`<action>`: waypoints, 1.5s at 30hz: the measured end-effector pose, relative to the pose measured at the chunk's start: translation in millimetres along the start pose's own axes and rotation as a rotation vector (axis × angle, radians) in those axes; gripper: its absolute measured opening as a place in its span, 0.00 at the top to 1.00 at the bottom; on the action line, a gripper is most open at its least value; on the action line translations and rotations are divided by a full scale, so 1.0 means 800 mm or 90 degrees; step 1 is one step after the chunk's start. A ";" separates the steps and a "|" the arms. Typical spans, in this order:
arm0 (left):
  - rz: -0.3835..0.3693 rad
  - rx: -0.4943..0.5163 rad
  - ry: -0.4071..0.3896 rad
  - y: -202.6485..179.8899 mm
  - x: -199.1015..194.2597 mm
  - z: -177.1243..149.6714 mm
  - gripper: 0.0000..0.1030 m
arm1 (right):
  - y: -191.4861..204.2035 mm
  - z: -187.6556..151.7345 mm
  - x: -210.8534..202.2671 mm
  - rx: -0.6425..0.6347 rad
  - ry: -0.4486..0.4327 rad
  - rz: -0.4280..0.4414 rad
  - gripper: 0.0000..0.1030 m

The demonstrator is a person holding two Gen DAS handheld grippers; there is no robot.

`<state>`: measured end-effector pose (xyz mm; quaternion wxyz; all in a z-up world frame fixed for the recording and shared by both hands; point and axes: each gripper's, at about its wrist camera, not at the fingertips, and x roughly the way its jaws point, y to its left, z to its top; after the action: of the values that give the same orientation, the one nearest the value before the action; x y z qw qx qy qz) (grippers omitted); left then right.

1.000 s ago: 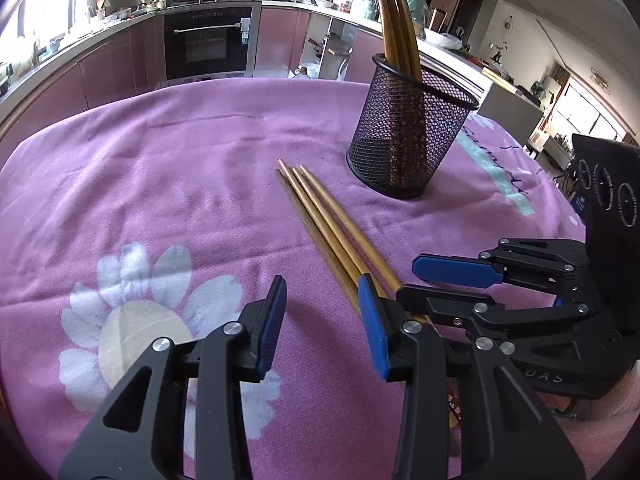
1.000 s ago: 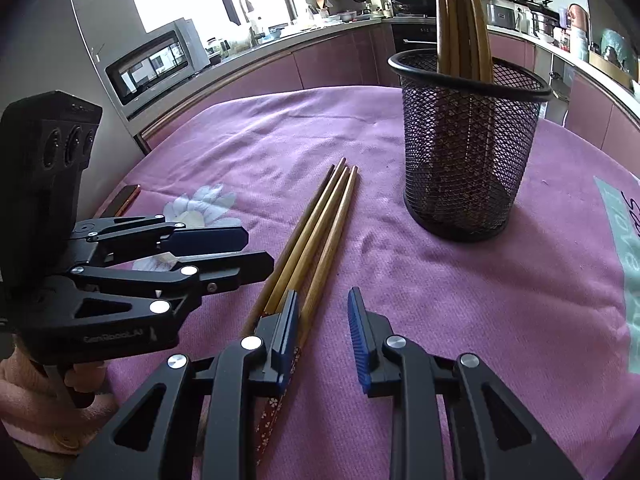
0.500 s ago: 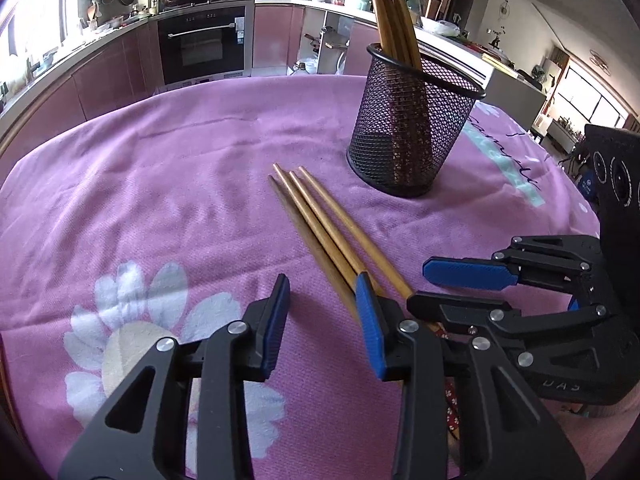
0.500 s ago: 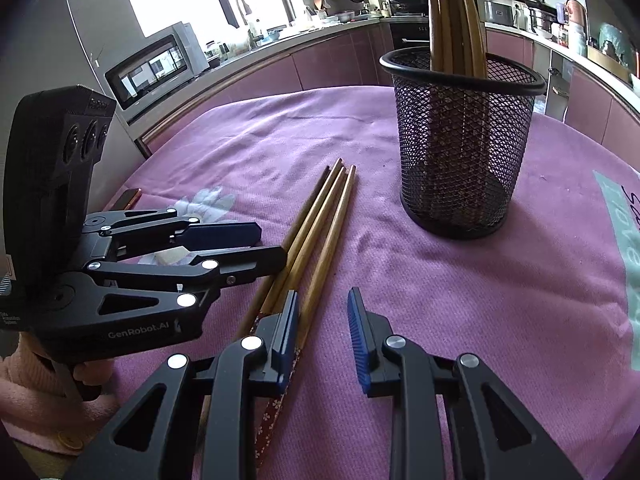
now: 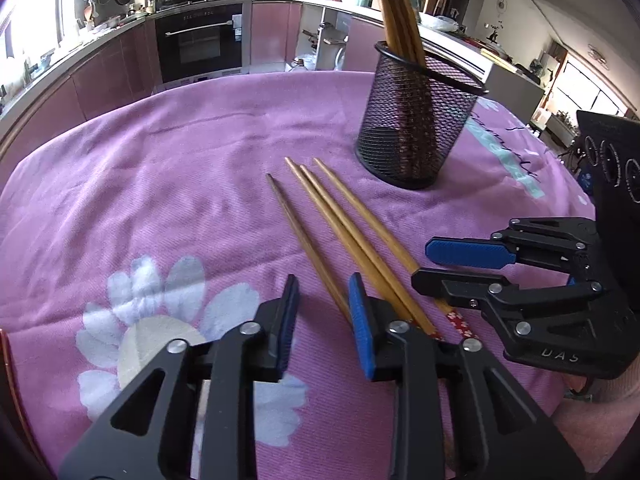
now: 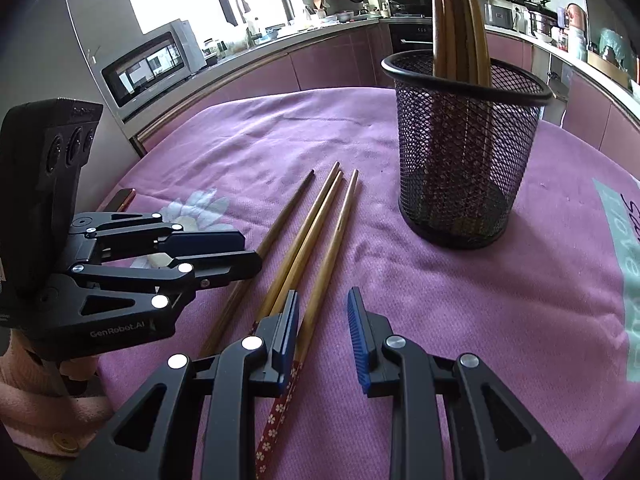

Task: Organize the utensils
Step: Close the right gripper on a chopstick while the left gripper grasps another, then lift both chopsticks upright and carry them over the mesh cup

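Note:
Several wooden chopsticks (image 5: 340, 220) (image 6: 316, 232) lie side by side on the purple cloth, their red flowered ends towards me. A darker chopstick (image 5: 296, 224) (image 6: 276, 224) lies slightly apart from the others. A black mesh holder (image 5: 412, 132) (image 6: 460, 160) stands beyond them with several chopsticks (image 5: 396, 12) upright inside. My left gripper (image 5: 324, 320) (image 6: 252, 252) is open, low over the cloth, and the darker chopstick runs in beside its right pad. My right gripper (image 6: 324, 320) (image 5: 422, 264) is open too, with one chopstick passing beside its left pad.
The purple flowered tablecloth (image 5: 160, 180) covers a round table. A thin reddish object (image 6: 120, 200) lies at the table's left edge. A person's pink sleeve (image 6: 24, 392) shows behind the left gripper. Kitchen counters and an oven stand beyond the table.
The darker chopstick has parted from the bundle and now lies separate on the left. The left jaws have narrowed a little. The right gripper has kept still.

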<state>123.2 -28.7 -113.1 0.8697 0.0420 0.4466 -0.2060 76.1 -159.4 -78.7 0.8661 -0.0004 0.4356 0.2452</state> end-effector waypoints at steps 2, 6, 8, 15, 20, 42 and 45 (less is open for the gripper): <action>0.005 -0.003 0.001 0.002 0.003 0.003 0.69 | 0.002 0.003 0.002 -0.006 0.000 -0.010 0.77; 0.014 -0.001 0.001 0.003 0.009 0.010 0.71 | 0.007 0.014 0.013 -0.017 0.000 -0.026 0.78; 0.024 0.006 -0.001 0.001 0.012 0.012 0.73 | 0.007 0.018 0.016 -0.019 0.000 -0.033 0.80; 0.036 -0.007 -0.014 0.003 0.014 0.015 0.86 | 0.000 0.027 0.022 -0.001 0.000 -0.034 0.92; 0.039 -0.031 -0.027 0.006 0.011 0.012 0.90 | -0.006 0.025 0.017 0.018 -0.007 -0.024 0.95; 0.057 -0.042 -0.023 0.014 0.005 -0.001 0.88 | -0.004 0.018 0.015 0.006 0.000 -0.040 0.94; 0.059 -0.044 -0.024 0.012 0.004 -0.001 0.90 | -0.006 0.017 0.012 0.010 -0.004 -0.036 0.95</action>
<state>128.3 -21.1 -117.3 0.8876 0.0286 0.4343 -0.1510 93.3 -156.4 -78.8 0.8740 -0.0055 0.4345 0.2175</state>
